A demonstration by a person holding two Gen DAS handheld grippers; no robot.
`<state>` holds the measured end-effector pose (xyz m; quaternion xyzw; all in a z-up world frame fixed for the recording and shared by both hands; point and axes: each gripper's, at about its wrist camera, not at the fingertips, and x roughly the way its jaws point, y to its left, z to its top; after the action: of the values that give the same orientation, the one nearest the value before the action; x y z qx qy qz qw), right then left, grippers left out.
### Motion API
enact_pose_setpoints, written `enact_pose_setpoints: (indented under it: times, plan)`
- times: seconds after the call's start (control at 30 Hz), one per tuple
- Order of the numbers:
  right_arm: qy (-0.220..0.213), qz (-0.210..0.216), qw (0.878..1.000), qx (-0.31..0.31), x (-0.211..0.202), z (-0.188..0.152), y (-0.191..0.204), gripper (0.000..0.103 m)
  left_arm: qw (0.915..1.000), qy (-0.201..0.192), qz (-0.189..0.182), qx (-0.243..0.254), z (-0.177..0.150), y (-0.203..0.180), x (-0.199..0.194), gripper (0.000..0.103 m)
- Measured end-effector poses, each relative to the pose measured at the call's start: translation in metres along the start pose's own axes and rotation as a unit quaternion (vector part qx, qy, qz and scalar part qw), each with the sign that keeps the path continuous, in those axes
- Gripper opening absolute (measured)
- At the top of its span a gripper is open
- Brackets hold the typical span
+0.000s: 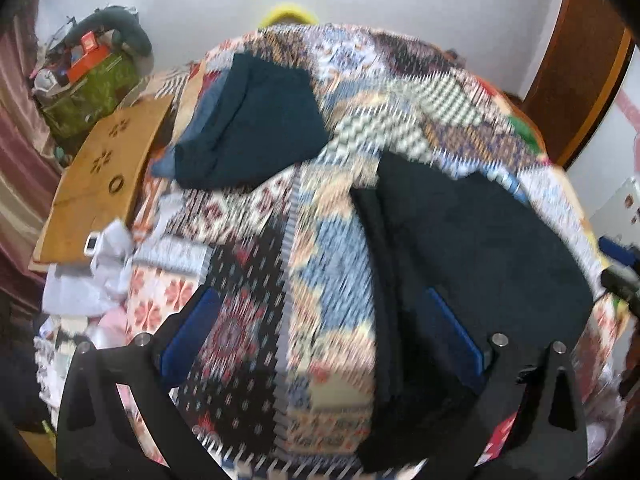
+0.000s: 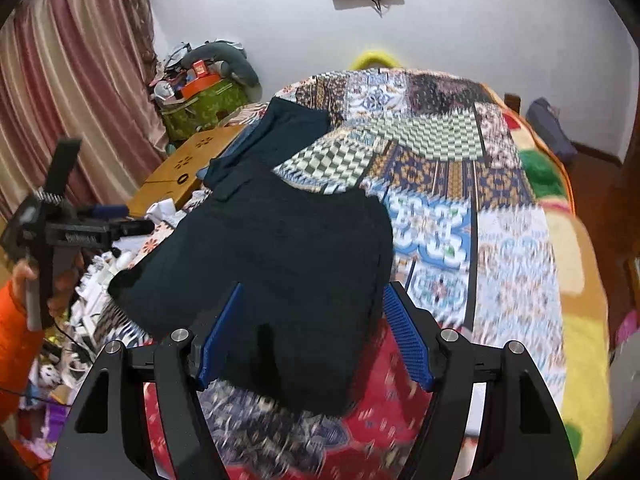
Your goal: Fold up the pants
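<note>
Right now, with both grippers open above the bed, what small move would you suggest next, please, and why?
Probably lower the right gripper onto the near edge of the dark pants: its fingers are open and already straddle that edge, while the left gripper hangs open beside them.

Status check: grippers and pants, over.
Left gripper open, over quilt. Right gripper open, fingers astride pants. Pants partly folded, flat on quilt. Second dark garment beyond; nothing blocking.
</note>
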<state>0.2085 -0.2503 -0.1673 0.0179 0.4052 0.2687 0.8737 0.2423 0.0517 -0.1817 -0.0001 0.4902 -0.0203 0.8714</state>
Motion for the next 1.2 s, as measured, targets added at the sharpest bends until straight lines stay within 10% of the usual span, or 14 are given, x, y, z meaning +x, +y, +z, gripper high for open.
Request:
enact_pose_setpoints:
  times: [0.2, 0.57, 0.8, 1.2]
  plan:
    - [0.014, 0.002, 1.000, -0.002, 0.034, 0.033, -0.022, 0.068, 0.9994, -0.018, -0.022, 0.019, 0.049, -0.023, 0.021, 0.101]
    - [0.106, 0.030, 0.994, 0.008, 0.124, 0.054, -0.050, 0.033, 0.9941, 0.052, -0.075, 0.058, 0.071, -0.053, 0.097, 0.047]
    - [0.121, 0.023, 0.992, -0.026, 0.141, 0.041, -0.052, 0.017, 0.9941, 0.056, -0.079, 0.050, 0.057, -0.042, 0.113, 0.047]
    - [0.078, 0.035, 0.996, -0.037, 0.089, 0.064, -0.032, 0.020, 0.9954, 0.023, -0.085, 0.038, 0.071, -0.034, 0.064, 0.049]
